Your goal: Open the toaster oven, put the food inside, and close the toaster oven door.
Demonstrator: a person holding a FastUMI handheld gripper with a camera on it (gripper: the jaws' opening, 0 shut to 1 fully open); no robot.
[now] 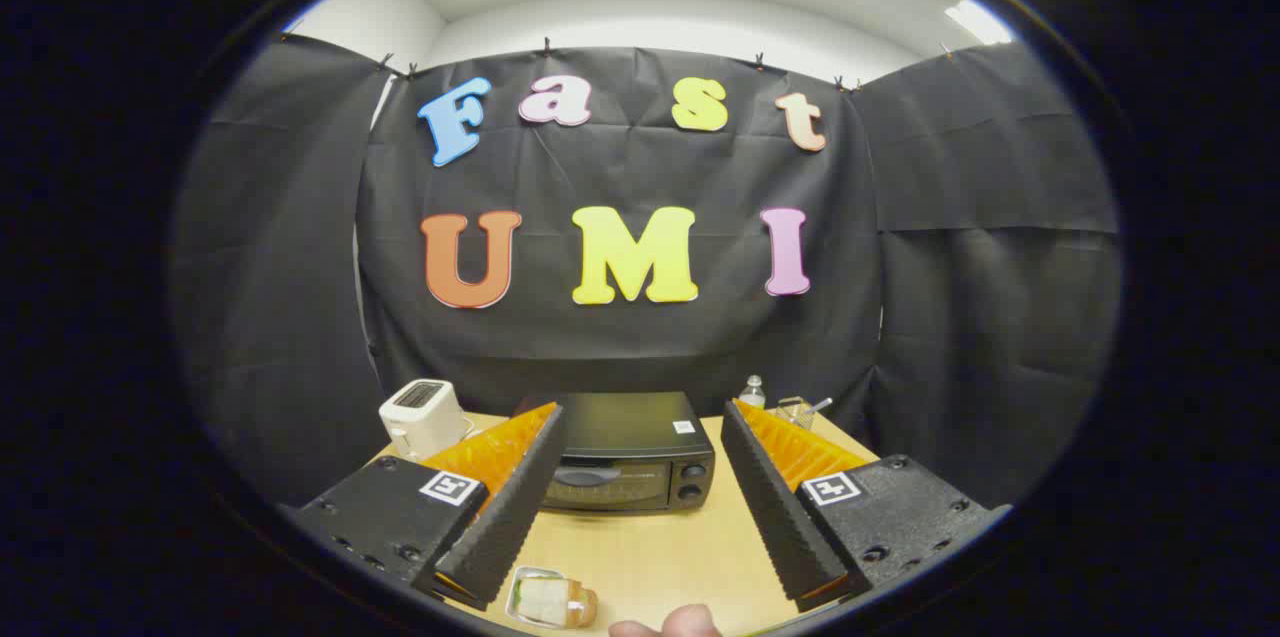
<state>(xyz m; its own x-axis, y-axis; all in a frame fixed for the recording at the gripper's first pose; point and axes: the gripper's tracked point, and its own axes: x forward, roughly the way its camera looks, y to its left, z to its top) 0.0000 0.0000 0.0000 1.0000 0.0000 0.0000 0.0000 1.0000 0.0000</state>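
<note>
Opening has not begun: the gripper (640, 507) hangs released above the table (650, 557), and must reach the closed toaster oven (630, 462) door's handle (sandwich (552, 601) waits below).

Toaster oven (628, 457) beyond tongs (640, 502) – dark metal shell, matt top, glossy glass door. Bench (640, 547) between fingers: pale wood-look top, smooth, satin. Tongs spread wide, inner pads (520, 507) ribbed, rubbery, matt. White toaster (422, 415) beyond left finger – smooth plastic, slight sheen. Food (552, 600) just under left fingertip: in clear glossy plastic tray. Booth wall: matt, creased cloth.
</note>
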